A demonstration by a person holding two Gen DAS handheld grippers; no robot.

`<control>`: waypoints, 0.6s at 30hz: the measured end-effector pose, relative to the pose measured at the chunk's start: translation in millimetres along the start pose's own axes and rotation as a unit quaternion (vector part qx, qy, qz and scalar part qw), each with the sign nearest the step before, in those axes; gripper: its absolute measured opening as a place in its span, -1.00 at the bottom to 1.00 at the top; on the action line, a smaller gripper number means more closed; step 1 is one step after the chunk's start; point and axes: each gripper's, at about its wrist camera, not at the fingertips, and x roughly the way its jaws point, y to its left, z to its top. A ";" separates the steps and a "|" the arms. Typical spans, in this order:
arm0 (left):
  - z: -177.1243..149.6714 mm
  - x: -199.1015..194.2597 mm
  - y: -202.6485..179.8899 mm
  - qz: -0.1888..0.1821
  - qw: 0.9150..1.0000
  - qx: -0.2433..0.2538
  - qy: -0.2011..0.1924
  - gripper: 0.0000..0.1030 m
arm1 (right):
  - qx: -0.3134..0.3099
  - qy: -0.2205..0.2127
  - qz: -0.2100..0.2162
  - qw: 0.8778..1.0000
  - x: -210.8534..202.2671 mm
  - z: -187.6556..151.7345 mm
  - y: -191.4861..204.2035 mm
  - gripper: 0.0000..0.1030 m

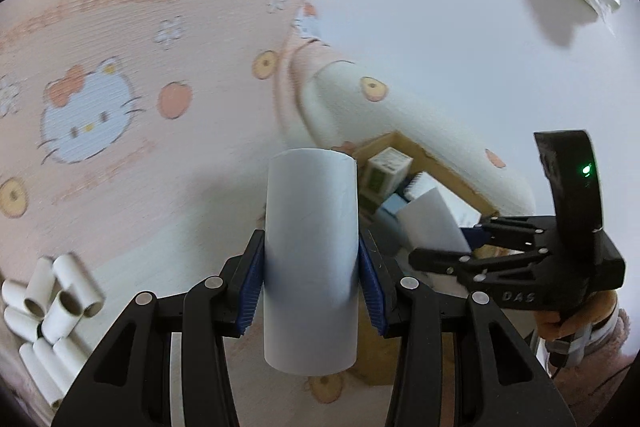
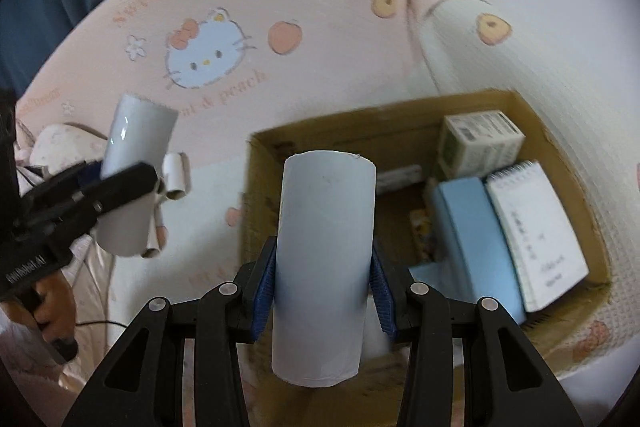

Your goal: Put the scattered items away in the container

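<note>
A smooth white cylindrical tube (image 1: 311, 263) is clamped upright between the blue ribbed pads of the left gripper (image 1: 311, 283), gripped about its middle so that it is kept balanced and cannot tip. A second white tube of the same kind (image 2: 325, 267) is pinched in the same way by the right gripper (image 2: 324, 291), which is held above the near edge of the open brown cardboard box (image 2: 260, 163), presumably so the tube can be dropped in. Inside the box a spiral-bound white notepad (image 2: 536, 235), a pale blue case (image 2: 476, 239) and a small printed carton (image 2: 480, 141) are already lying. The box rests on a pink cartoon-cat blanket (image 1: 120, 75). A heap of small white cardboard rolls (image 1: 48, 311) is left on the blanket well apart from the box, so much of the tidying is judged unfinished.
</note>
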 end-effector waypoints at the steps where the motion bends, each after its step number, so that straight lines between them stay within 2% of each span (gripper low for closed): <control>1: 2.4 3.6 -5.7 -0.004 1.000 0.006 0.000 -0.06 | 0.002 0.004 -0.007 1.000 0.7 -1.1 -5.9 -0.21; 5: 7.5 15.8 -23.4 -0.015 1.000 0.019 0.003 -0.06 | -0.005 0.026 -0.027 0.999 7.1 -5.3 -20.9 -0.21; 10: 14.6 30.1 -38.0 -0.041 0.999 0.008 0.010 -0.07 | -0.014 0.079 -0.028 0.996 29.1 -7.2 -30.9 -0.21; 18: 21.6 47.0 -29.2 -0.052 0.998 0.006 0.020 -0.07 | -0.027 0.178 -0.006 0.984 71.4 -5.5 -32.6 -0.21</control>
